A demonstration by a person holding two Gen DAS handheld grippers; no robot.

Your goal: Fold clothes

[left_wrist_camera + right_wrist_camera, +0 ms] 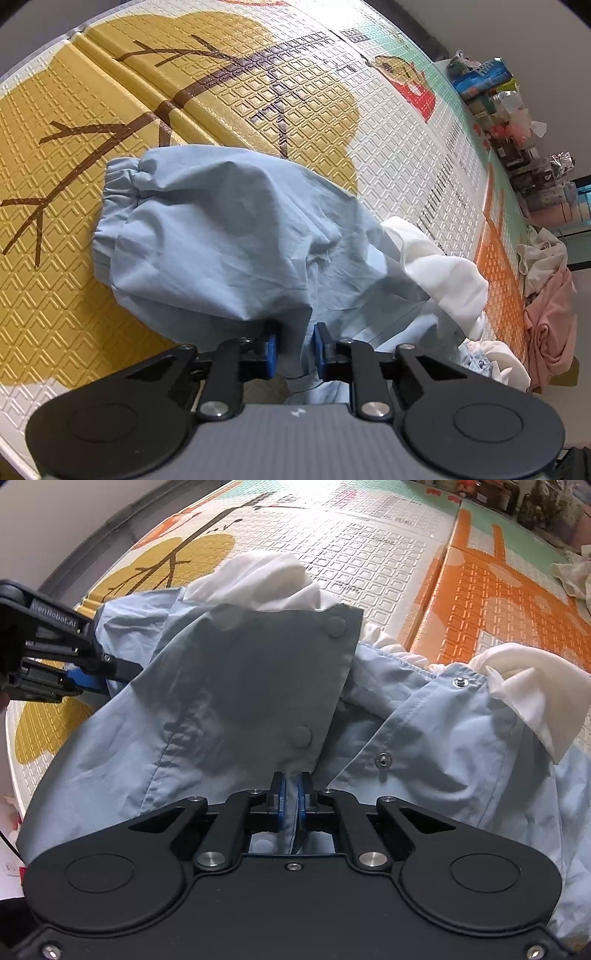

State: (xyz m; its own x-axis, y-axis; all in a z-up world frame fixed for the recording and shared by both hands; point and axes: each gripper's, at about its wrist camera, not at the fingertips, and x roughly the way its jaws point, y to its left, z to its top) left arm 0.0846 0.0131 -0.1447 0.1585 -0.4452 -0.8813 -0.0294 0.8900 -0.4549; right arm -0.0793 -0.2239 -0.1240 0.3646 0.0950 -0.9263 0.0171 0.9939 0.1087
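the right tongs (291,797) are pressed nearly together on a fold of the light blue jacket (236,709), pinching it just below the snap-button front. the left tongs (294,350) also pinch blue cloth, at the sleeve side, with a narrow gap between the blue pads filled by fabric. the jacket is bunched and raised between the two tongs, its front flap turned over, its white lining (258,579) spilling out at the collar, and the elastic cuff (114,206) resting on the play mat (221,92). judged from this, the jacket is not yet a flat folded packet; smoothing and folding are left. farther off, a heap of pink and white clothes (546,295) lies at the mat's edge, seemingly unfolded.
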